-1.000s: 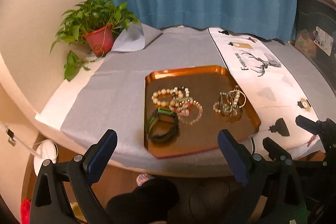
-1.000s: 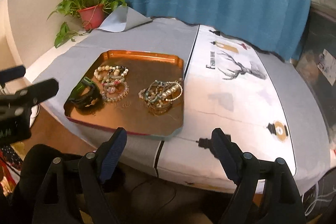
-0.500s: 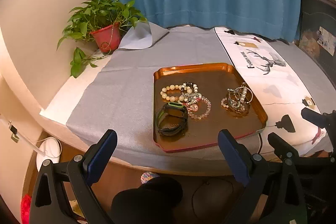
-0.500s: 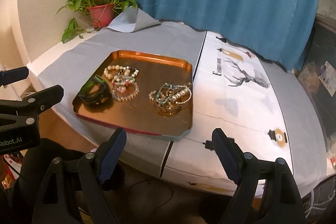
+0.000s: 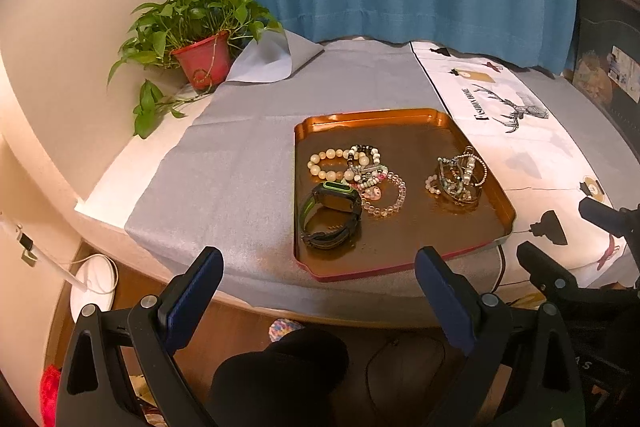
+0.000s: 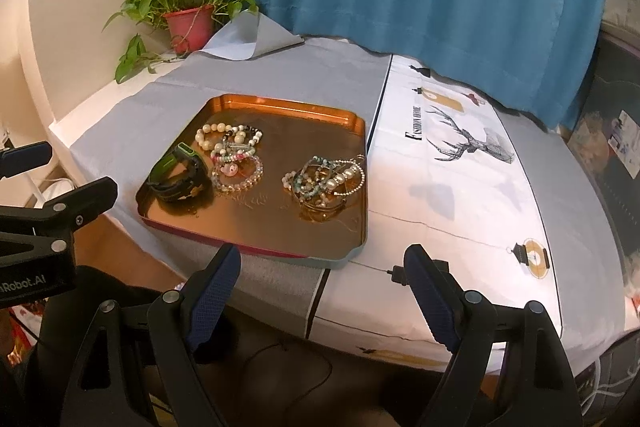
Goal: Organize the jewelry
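Both grippers held wide and empty, short of the tray.

The copper tray (image 5: 404, 269) is seen just ahead of the left gripper (image 5: 316, 277) and ahead-left of the right gripper (image 6: 322, 269). The watch (image 5: 330, 215) and beaded bracelets (image 5: 356, 167) are tangled; one piece is best singled out, approached slowly and pinched at an exposed edge.

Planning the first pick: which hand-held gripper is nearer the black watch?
Left. The left hand-held gripper hangs just off the table edge before the black watch; the right hand-held gripper sits further along, past the tray's other corner.
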The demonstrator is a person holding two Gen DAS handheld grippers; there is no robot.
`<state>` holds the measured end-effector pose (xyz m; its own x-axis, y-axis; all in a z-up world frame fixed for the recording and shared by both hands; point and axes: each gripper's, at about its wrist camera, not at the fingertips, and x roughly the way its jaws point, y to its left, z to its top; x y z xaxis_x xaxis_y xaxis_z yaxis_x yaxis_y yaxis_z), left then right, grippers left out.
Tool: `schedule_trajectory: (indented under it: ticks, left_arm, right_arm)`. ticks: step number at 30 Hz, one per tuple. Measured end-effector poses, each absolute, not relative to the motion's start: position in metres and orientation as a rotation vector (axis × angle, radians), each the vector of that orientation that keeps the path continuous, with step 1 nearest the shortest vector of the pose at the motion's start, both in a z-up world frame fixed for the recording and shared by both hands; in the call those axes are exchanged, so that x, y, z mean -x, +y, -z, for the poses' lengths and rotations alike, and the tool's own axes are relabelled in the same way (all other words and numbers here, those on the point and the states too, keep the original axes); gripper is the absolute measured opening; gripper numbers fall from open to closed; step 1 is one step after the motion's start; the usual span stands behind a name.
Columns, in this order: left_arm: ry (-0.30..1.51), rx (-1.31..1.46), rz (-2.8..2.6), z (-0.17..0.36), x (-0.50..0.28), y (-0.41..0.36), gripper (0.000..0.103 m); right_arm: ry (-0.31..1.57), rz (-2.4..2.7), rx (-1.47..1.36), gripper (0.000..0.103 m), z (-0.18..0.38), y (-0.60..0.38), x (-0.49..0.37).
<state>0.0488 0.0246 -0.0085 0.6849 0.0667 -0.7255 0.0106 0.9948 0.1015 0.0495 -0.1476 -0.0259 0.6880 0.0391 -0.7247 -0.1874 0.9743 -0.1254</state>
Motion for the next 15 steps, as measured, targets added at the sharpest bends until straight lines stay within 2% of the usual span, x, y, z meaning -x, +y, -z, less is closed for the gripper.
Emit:
schedule_trajectory:
  ticks: [15]
  left_arm:
    - [0.828, -0.127, -0.016, 0.0153, -0.0483, 0.0234, 0.096]
  right_arm:
    - [0.823, -0.136, 0.180, 0.084, 0.0281, -0.1476, -0.0512]
